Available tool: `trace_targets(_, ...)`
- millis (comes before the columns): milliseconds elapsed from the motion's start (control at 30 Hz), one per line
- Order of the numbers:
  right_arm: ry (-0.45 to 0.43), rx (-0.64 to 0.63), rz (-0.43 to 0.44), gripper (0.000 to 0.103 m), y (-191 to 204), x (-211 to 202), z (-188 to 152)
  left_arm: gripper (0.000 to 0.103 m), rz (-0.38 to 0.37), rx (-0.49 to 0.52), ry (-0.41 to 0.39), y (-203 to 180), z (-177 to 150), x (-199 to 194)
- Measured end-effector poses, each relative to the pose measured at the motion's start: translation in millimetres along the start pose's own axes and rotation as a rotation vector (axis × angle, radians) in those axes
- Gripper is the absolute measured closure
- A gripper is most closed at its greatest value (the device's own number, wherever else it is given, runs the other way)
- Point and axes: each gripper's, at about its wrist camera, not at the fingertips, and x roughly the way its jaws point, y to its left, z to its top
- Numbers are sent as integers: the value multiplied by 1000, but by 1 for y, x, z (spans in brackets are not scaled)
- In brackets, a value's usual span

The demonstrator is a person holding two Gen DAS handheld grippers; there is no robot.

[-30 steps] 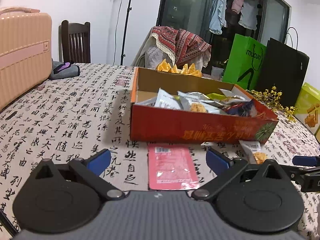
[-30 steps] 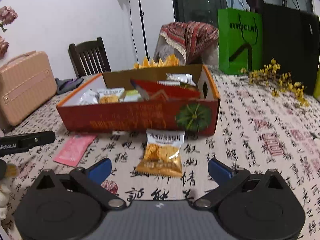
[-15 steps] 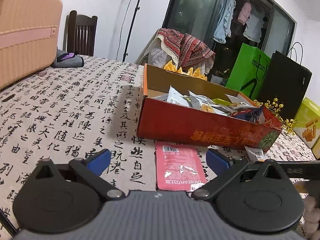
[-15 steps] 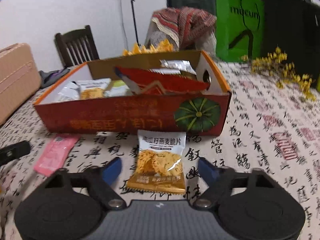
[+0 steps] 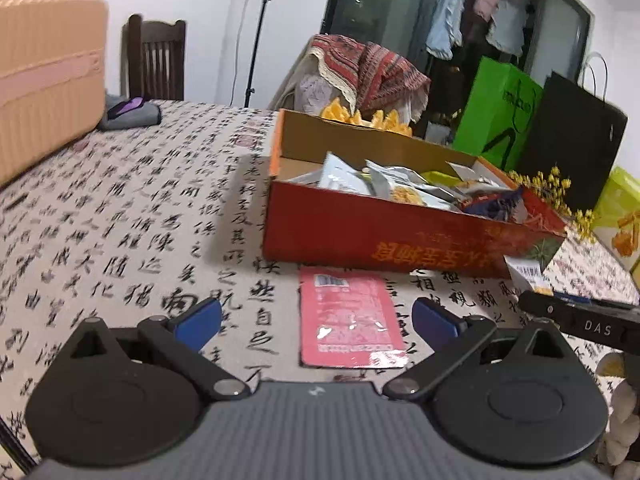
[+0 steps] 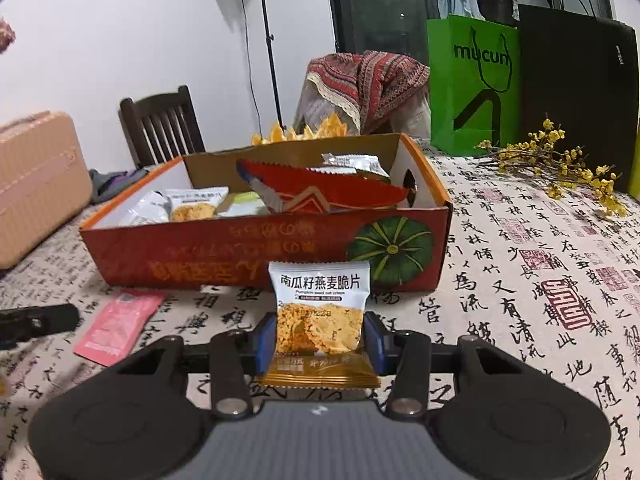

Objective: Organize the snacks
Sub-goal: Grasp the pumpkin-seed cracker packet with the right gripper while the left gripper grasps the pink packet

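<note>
Right wrist view: the right hand-held gripper [image 6: 318, 338] pinches a pumpkin-seed oat crisp packet [image 6: 319, 320] by its two side edges, one blue pad against each; its jaws have just been closing onto the packet. The packet stands upright between the pads, white top with printed characters above, gold bottom seam below. Straight ahead of this hand-held gripper sits the red snack box [image 6: 264, 252], open-topped, with a green pumpkin printed at its near right corner and several packets lying inside. A pink sachet [image 6: 118, 326] lies flat on the surface [image 6: 520, 280] ahead and to the left, in front of the box. Yellow flower sprigs [image 6: 560, 164] lie ahead to the right, before a green paper bag [image 6: 472, 84] and a black bag [image 6: 576, 92].

Left wrist view: the left hand-held gripper [image 5: 316, 322] is spread wide and grips nothing. The pink sachet [image 5: 350, 316] lies on the surface between its blue fingers [image 5: 198, 322], apart from both. The box [image 5: 400, 236] stands just beyond the sachet. A pink suitcase [image 5: 44, 76] stands far ahead to the left, near a wooden chair [image 5: 156, 60].
</note>
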Motion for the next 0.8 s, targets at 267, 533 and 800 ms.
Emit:
trace_targets(267,-45,6,1,58,-3,-8,0,0,54,102,92,-35,10,29)
trace_targets(533,-60,1,26,58,-2,-11,-2,0,134,132,166,-41,9,62)
trace_targets(800,-63,3,42,58,-1,-13,-3,0,120,129,149,-38,9,63)
